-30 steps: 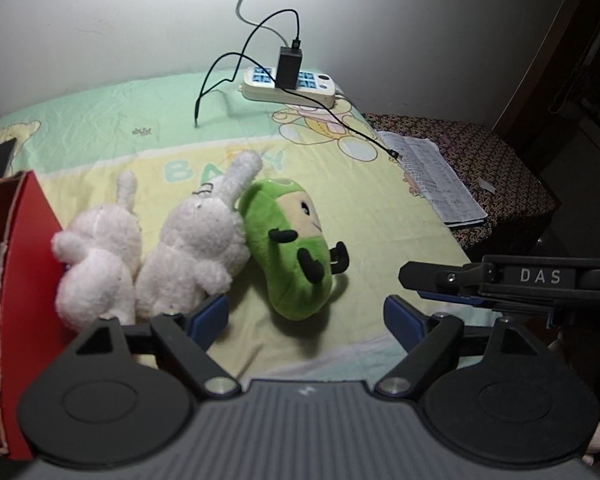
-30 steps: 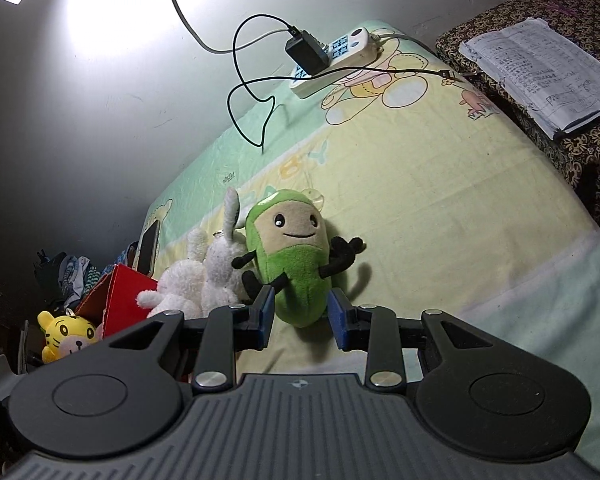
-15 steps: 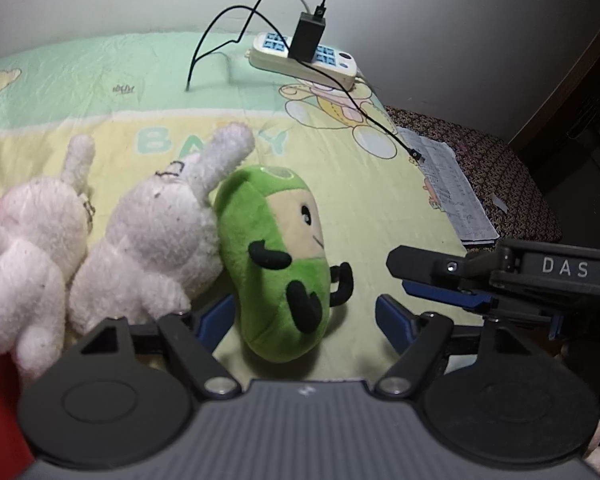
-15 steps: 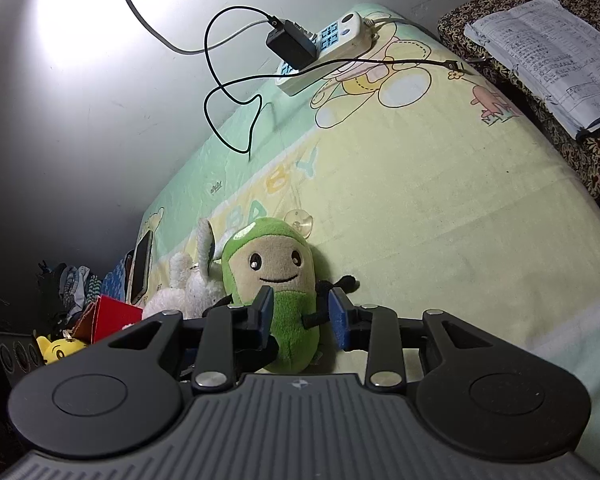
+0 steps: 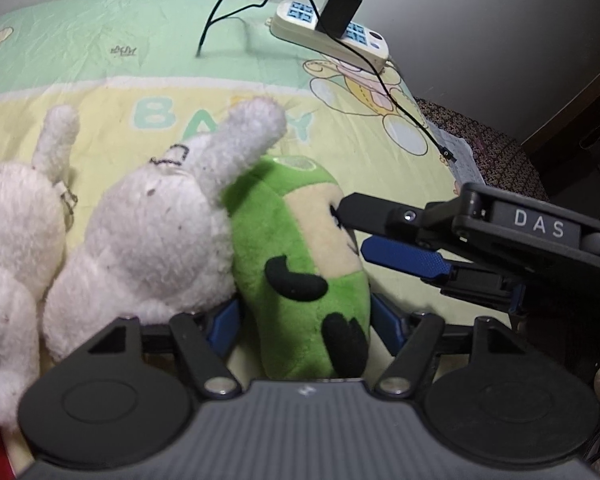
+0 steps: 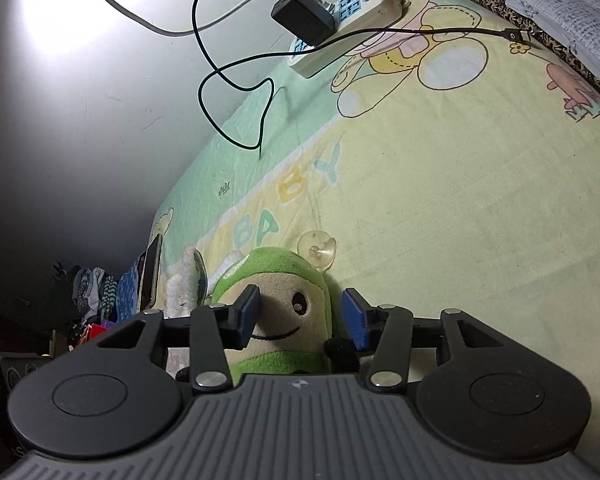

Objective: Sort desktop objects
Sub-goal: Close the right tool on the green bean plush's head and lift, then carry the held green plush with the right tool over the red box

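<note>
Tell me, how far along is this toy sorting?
Early on. Nothing looks put away yet: both white rabbit plushes lie on the sheet. In hand: the green plush sits between the open pads of the left gripper and right gripper, neither clamped. Left: grasping and moving all three.

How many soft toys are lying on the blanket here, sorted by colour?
White plush toys: 2, one at the left edge and one with a raised ear
Green plush toys: 1, the green plush toy
Total: 3
</note>
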`<action>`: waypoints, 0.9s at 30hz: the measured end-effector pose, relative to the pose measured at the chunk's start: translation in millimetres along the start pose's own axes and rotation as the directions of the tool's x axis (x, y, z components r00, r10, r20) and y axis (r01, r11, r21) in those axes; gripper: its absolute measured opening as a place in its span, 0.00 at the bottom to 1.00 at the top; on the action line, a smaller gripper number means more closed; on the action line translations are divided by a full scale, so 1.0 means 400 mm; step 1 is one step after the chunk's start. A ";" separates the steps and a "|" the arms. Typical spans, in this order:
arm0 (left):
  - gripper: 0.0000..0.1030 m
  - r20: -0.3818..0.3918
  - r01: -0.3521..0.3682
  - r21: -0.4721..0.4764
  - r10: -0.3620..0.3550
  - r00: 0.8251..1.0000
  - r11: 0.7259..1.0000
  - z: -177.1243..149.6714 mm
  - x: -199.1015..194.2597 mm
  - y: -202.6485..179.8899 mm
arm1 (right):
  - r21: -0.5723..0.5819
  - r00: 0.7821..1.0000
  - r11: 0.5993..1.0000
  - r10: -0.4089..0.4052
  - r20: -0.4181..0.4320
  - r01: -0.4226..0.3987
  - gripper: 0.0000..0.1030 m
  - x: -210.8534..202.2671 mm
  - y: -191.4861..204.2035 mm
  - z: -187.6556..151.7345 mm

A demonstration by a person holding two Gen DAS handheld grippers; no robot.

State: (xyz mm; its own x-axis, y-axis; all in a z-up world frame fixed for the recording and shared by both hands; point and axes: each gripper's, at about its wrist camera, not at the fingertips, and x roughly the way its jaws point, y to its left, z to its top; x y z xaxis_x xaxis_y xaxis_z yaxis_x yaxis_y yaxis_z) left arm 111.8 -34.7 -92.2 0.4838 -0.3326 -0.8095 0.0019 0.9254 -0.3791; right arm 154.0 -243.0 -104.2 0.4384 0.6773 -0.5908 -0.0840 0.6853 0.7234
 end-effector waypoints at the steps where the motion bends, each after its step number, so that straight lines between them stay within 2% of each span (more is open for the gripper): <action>1: 0.70 0.003 0.001 0.002 -0.001 1.000 1.000 0.004 0.001 0.000 | 0.001 1.000 1.000 0.010 -0.001 -0.010 0.52 0.004 -0.003 0.003; 6: 0.66 0.008 -0.016 0.032 0.016 1.000 0.999 0.005 0.001 0.001 | 0.084 0.988 0.987 0.142 -0.066 -0.136 0.52 0.027 -0.028 0.001; 12: 0.62 -0.002 -0.022 0.062 0.022 1.000 0.998 0.001 -0.011 -0.002 | 0.121 0.985 0.982 0.155 -0.072 -0.146 0.49 0.015 -0.037 -0.011; 16: 0.62 -0.018 -0.012 0.111 0.015 1.000 0.994 -0.025 -0.034 -0.028 | 0.107 0.986 0.984 0.148 -0.080 -0.140 0.49 -0.026 -0.028 -0.032; 21: 0.62 -0.053 0.015 0.199 -0.004 0.999 0.980 -0.085 -0.072 -0.069 | 0.108 0.984 0.985 0.145 -0.100 -0.134 0.49 -0.095 -0.033 -0.073; 27: 0.62 -0.114 0.031 0.285 0.002 0.994 0.958 -0.182 -0.111 -0.096 | 0.109 0.985 0.989 0.115 -0.126 -0.101 0.49 -0.160 -0.035 -0.170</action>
State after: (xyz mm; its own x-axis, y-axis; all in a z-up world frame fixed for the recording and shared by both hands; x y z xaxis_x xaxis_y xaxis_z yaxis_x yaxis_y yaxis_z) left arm 26.5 -68.8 -74.5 0.3813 -0.3491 -0.8560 0.2662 0.9282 -0.2600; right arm 66.3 -277.6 -100.9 0.3094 0.7799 -0.5440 -0.0304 0.5799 0.8141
